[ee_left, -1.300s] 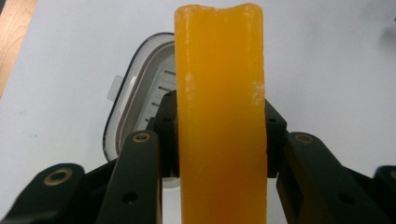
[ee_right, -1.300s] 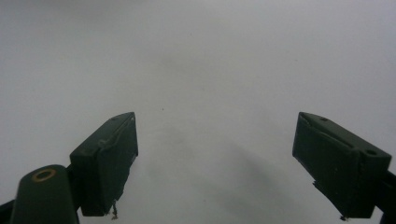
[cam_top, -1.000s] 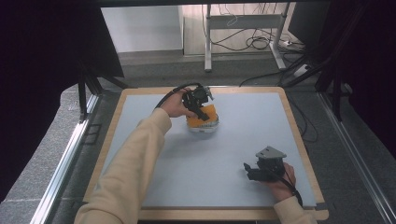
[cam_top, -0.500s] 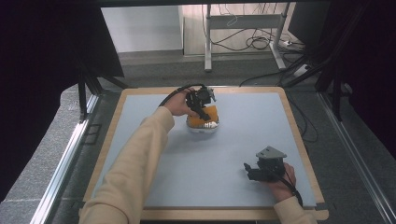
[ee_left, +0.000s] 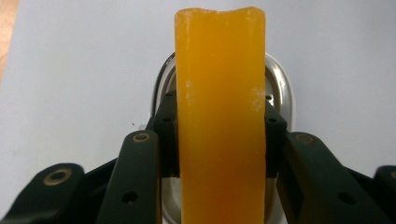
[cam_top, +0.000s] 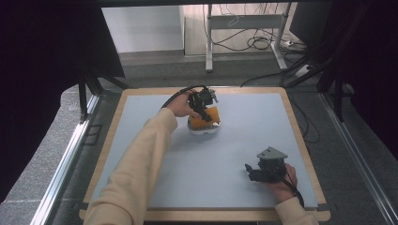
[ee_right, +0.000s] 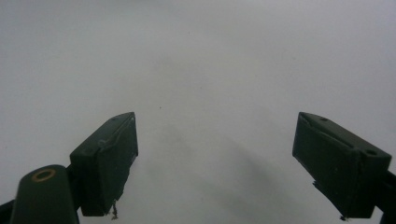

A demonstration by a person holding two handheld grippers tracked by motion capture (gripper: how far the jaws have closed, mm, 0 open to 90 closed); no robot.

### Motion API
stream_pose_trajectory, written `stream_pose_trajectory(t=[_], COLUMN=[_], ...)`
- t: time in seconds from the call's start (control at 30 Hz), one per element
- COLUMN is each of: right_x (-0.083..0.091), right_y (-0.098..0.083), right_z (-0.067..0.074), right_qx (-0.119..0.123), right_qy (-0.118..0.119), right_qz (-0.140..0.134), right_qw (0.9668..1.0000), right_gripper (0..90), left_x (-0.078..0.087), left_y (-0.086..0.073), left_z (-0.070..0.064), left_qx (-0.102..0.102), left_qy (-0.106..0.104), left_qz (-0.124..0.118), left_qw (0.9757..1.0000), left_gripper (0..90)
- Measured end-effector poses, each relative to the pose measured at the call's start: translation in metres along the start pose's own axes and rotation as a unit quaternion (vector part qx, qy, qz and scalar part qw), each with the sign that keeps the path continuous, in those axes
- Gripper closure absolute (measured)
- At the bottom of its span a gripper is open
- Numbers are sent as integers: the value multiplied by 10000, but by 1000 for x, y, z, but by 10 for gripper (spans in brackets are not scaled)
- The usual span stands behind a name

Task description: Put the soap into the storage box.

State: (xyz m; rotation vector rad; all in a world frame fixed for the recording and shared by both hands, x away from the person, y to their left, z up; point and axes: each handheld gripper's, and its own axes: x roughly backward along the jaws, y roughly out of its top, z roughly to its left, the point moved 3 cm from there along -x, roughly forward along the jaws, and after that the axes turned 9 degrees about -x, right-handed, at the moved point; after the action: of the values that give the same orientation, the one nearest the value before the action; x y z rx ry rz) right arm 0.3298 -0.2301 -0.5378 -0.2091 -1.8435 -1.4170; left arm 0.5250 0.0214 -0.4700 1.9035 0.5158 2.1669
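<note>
In the left gripper view the orange block runs off the bottom edge, so its lower end is cut off, and it covers most of the white oval dish behind it; only the dish's shiny rim peeks out on either side. In the high view the left hand and left tool cover part of the block and dish, so whether the block touches the dish is hard to tell.

The left tool is pinching the orange block, its pads pressed to both long sides, over the dish at the far middle of the worktop. Compared with a second ago, that hand sits slightly lower over the dish; the block remains clamped the same way. The right hand has not shifted.

The right tool rests near the front right corner of the worktop, well apart from the dish, its jaws spread with bare pale surface between them. Beyond the worktop, a metal stand and loose cables lie on the floor.
</note>
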Motion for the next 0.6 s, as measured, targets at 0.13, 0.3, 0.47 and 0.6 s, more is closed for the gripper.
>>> stream_pose_trajectory(t=[0.13,0.3,0.47,0.6], right_x=[0,-1,0,-1], right_y=[0,0,0,0], right_z=[0,0,0,0], right_qx=[6,8,0,4], right_qy=[-2,0,0,7], right_qz=[5,18,20,20], right_qw=[10000,10000,10000,10000], right_gripper=[147,147,147,147], left_x=[-1,-4,-3,1], left_y=[-5,-6,-6,-9], left_z=[1,0,4,9], left_qx=[56,115,292,523], left_qy=[-10,-63,213,463], left_qz=[-15,-105,-101,-96], left_qw=[10000,9999,9993,9975], left_gripper=[616,608,451,348])
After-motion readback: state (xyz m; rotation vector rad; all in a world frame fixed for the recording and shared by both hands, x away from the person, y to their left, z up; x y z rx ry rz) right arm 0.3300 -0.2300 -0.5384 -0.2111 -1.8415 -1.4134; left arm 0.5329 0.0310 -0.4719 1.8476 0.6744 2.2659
